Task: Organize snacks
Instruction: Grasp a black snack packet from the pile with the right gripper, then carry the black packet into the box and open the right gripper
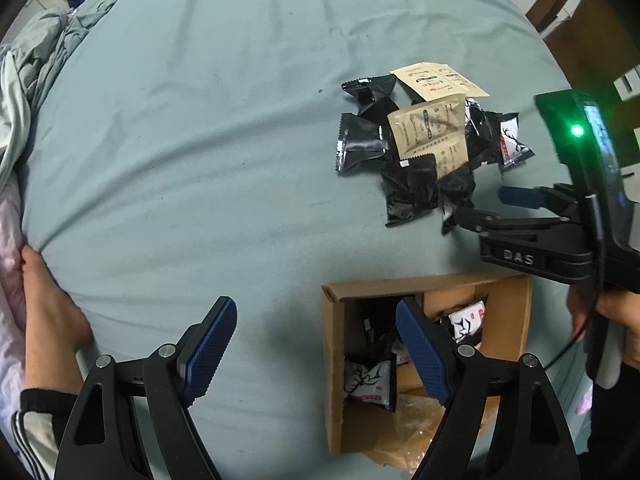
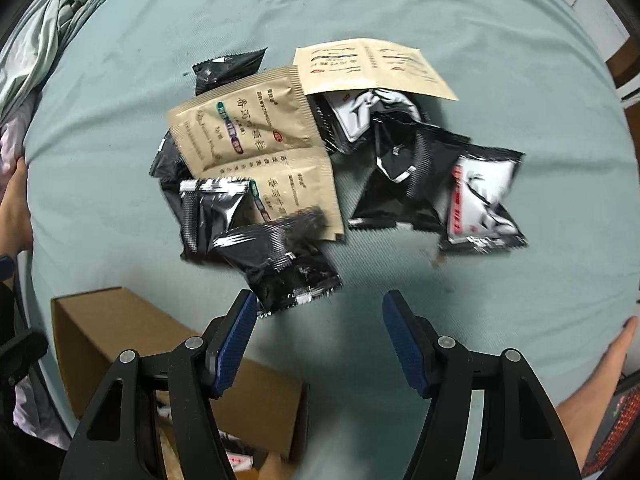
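1. Right gripper point(image 2: 316, 340) stood open and empty, lower centre of frame, just short of the nearest black packet point(image 2: 280, 264) in the snack pile point(image 2: 320, 152) on the bed
2. Best grasped singly by its crimped edge
3. Left gripper point(image 1: 316, 352), wide and empty, hung beside the cardboard box point(image 1: 334, 360), lower right

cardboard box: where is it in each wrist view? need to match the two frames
Left wrist: cardboard box sits bottom centre-right, open top visible, snack packets inside, partly behind the left gripper's finger.
Right wrist: it lies bottom left, seen from its side, partly behind the right gripper's finger.
Shared landmark: the tan sachets in the snack pile, beyond the box in both views.
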A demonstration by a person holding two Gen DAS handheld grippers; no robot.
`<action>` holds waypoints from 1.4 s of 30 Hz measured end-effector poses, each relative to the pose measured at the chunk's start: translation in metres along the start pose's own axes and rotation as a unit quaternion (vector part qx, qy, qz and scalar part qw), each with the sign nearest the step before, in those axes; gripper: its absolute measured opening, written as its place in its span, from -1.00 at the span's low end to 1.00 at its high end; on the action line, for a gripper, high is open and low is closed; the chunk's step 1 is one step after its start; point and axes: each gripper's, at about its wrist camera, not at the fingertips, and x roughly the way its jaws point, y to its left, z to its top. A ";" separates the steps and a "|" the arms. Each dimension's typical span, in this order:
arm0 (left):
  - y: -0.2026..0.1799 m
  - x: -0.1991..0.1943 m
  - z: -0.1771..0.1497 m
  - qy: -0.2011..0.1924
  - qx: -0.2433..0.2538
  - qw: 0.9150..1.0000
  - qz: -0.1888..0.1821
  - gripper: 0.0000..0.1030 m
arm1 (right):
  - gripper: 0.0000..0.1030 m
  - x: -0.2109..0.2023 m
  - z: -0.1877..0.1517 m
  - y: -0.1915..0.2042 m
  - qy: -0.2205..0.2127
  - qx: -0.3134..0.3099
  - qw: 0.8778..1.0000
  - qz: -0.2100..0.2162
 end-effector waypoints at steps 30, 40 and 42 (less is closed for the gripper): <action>-0.058 0.083 0.074 0.038 -0.036 0.998 -0.042 0.61 | -0.69 -0.068 -0.038 -0.057 -0.116 0.027 0.992 0.048; -0.063 0.083 0.079 0.047 0.009 0.995 -0.086 -0.10 | -0.69 -0.092 -0.054 -0.074 -0.118 0.050 0.991 0.045; -0.062 0.065 0.077 0.031 0.022 0.995 -0.093 -0.10 | -0.69 -0.104 -0.058 -0.076 -0.125 0.050 0.990 0.036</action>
